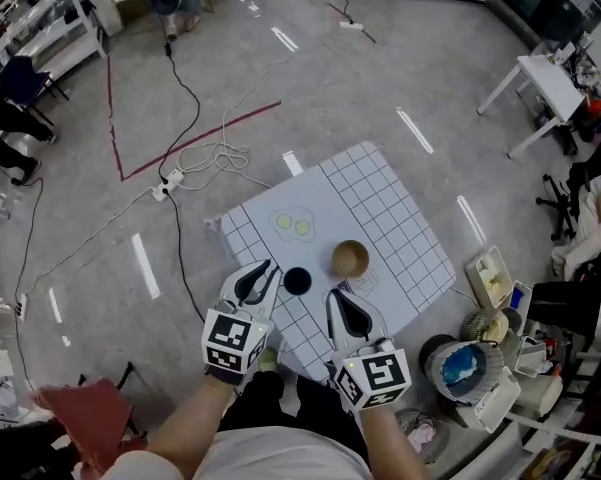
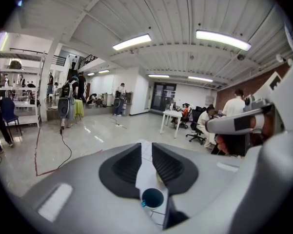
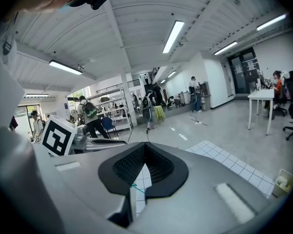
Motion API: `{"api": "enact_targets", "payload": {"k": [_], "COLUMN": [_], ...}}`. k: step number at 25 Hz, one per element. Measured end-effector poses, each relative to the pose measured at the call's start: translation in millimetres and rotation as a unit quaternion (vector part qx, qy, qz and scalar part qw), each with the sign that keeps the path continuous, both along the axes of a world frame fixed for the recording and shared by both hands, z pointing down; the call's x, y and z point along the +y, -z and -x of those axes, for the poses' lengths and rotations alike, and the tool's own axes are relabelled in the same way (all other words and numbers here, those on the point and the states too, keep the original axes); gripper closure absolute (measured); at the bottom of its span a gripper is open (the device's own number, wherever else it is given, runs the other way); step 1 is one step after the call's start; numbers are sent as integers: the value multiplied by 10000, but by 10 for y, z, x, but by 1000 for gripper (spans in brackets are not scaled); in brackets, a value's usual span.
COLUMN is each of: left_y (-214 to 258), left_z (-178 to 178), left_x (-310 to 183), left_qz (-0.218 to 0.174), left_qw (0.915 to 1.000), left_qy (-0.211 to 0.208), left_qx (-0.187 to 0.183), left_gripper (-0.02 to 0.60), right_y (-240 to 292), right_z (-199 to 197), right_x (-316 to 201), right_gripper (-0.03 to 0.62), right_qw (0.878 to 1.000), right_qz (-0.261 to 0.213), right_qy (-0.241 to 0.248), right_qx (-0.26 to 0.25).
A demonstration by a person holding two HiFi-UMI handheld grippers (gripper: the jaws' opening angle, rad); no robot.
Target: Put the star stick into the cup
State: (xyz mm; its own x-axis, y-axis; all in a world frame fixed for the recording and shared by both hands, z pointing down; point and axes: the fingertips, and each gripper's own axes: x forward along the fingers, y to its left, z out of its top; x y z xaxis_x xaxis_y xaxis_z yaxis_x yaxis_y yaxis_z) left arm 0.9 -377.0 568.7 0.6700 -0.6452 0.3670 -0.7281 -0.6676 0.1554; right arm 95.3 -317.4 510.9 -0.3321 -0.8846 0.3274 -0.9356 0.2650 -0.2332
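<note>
A dark cup [image 1: 297, 281] stands on the white gridded table [image 1: 380, 203], between my two grippers. My left gripper [image 1: 271, 266] sits just left of it, jaws a little apart and empty. In the left gripper view the cup [image 2: 152, 197] shows low in the gap behind the left gripper [image 2: 146, 144], with a small teal bit at its rim. My right gripper [image 1: 332, 294] is just right of the cup. In the right gripper view the right gripper [image 3: 145, 144] has its tips touching. A thin teal stick [image 3: 136, 186] crosses the gap behind them; whether it is held is unclear.
A wooden bowl [image 1: 350, 259] stands right of the cup. Two yellow-green round things [image 1: 293, 224] lie farther back on the cloth. Cables [image 1: 205, 158] run over the floor to the left. Bins and boxes [image 1: 470, 368] crowd the floor on the right.
</note>
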Motion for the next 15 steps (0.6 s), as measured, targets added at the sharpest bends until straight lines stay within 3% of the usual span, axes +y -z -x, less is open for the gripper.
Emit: {"api": "enact_targets", "payload": {"k": [15], "left_y": [1037], "left_z": [-72], "left_x": [258], "left_qz": [-491], "left_qw": [9978], "left_qy": [-70], "left_qx": [450], "left_gripper": [563], "right_y": [730], "right_z": [29], "right_x": [42], "right_gripper": [583], "right_qw": [9977], "right_qz": [-658], "right_qy": [91], "right_qx": [133]}}
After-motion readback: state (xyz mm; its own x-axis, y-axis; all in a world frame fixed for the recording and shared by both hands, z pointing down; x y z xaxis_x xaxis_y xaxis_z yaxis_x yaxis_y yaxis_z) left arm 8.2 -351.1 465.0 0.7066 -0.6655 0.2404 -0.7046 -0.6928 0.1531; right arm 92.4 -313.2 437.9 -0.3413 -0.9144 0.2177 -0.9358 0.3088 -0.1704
